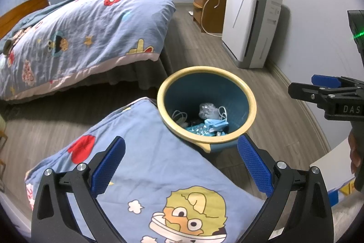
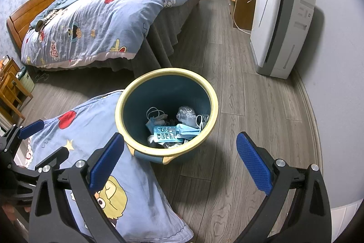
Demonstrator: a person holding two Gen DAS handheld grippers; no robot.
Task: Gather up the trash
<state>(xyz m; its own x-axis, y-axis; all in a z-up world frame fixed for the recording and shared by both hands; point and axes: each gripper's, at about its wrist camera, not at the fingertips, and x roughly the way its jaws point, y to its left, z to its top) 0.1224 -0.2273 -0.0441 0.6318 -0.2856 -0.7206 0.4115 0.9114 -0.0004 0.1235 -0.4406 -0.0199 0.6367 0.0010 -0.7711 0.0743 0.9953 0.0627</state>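
My left hand-held gripper [image 1: 181, 165] and right hand-held gripper [image 2: 179, 162] look alike: black frames, silver screws, blue textured pads [image 1: 254, 165]; "DAS" lettering marks the right one.

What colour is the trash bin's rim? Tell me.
Pale yellow rim on a blue bin, clearest in the right wrist view.

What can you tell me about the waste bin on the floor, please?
The waste bin is round, dark blue with a cream-yellow rim, looks plastic, and stands upright and lidless on the wooden floor. Inside lie face masks, a blister pack and crumpled clear plastic. A cartoon-print quilt drapes against its near-left rim.
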